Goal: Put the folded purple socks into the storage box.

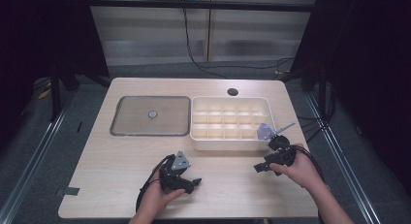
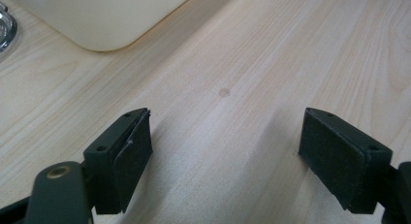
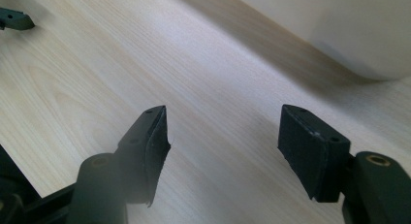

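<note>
In the high view, the left gripper point(image 1: 191, 182) sits in the lower middle of the frame, held just above the wooden desk point(image 1: 97, 170). The left gripper view shows its jaws spread wide, with bare wood grain between them. The right gripper point(image 1: 264, 166) sits at the lower right of the high view, close to the front wall of the cream compartment tray point(image 1: 228, 145). In the right gripper view its jaws also stand spread with nothing between the pads, and the tray's rounded corner point(image 3: 358, 35) fills the upper right of that frame.

The tray lies in the centre right of the high view, divided into many small cells. A small purple-grey object point(image 1: 264, 131) rests in its lower right corner cell, just above the right gripper; what it is cannot be told. Left of the tray, in the centre of the frame, lies a flat grey lid point(image 1: 150, 116) with a small round knob point(image 1: 152, 114) in its middle. The two grippers are well apart from each other.
</note>
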A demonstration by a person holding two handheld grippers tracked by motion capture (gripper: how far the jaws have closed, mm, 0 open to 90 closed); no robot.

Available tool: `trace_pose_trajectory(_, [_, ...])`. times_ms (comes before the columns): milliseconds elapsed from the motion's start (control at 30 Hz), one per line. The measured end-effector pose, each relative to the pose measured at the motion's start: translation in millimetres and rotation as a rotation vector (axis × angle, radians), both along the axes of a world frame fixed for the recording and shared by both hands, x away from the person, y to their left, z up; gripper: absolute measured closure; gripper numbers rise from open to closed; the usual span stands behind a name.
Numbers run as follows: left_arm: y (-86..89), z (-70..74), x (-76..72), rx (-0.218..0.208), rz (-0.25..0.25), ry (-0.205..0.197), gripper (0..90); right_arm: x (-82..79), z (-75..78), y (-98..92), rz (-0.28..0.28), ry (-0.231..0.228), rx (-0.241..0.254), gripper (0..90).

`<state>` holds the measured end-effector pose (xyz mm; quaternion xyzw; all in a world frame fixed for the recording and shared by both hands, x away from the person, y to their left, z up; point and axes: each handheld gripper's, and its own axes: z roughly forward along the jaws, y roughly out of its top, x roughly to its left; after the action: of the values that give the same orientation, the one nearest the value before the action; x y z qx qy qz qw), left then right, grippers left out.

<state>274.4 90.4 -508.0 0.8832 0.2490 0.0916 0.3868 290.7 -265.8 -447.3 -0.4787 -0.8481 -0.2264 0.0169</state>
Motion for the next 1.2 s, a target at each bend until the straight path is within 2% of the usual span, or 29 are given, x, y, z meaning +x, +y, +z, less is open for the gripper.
trace_pose_trajectory(333, [0.0,0.0,0.0,0.000,0.000,0.000,18.8,-6.8,-13.2,5.7,0.008,-0.009,0.036,34.6])
trace_pose_trajectory(733, [0.0,0.0,0.0,-0.001,0.000,0.000,18.8,-11.3,-27.0,12.1,0.020,-0.019,0.049,33.7])
trace_pose_trajectory(1000, [0.0,0.0,0.0,0.000,0.000,0.000,18.8,-14.8,-31.7,14.1,0.030,-0.054,0.058,33.0])
trace_pose_trajectory(1200, [0.0,0.0,0.0,0.000,0.000,0.000,18.8,-19.3,-34.4,14.1,0.048,-0.111,0.056,32.5])
